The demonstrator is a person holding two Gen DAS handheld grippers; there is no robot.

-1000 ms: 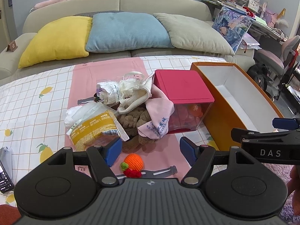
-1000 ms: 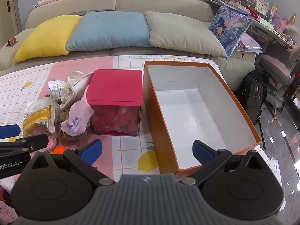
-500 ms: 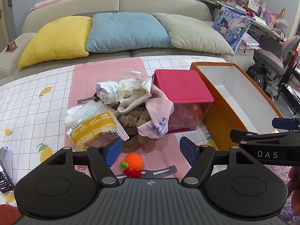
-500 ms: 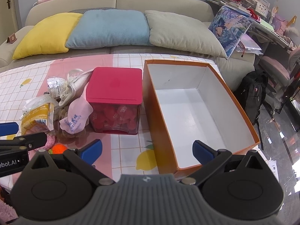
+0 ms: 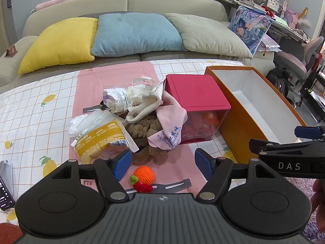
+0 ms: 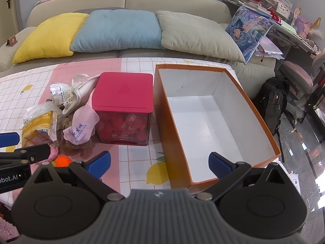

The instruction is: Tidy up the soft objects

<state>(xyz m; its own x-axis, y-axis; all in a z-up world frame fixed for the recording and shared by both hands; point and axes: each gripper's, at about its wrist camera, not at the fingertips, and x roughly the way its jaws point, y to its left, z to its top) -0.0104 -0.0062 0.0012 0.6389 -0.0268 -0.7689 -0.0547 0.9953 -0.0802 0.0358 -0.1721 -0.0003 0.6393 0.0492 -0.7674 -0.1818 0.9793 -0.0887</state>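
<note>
Nothing is picked up yet: this looks like the approach to a first grasp. The left gripper [image 5: 162,161] hangs released, blue pads spread wide, just above the small orange crocheted fruit with its green and red knitted trim [image 5: 144,173], low in the centre of the left wrist view. The right gripper [image 6: 159,162] is likewise spread and empty, at the bottom of its frame over the near corner of the open orange cardboard box with white lining [image 6: 262,122].

The next move probably calls for lowering and closing gently on the yarn ball, which should squash and give.

Mid-frame lies the heap: a pink printed cloth [image 5: 169,126], brown nubbly plush [image 5: 145,127], a crinkly yellow foil packet [image 5: 101,139], beside a rigid red-lidded clear cube [image 5: 196,99].
</note>
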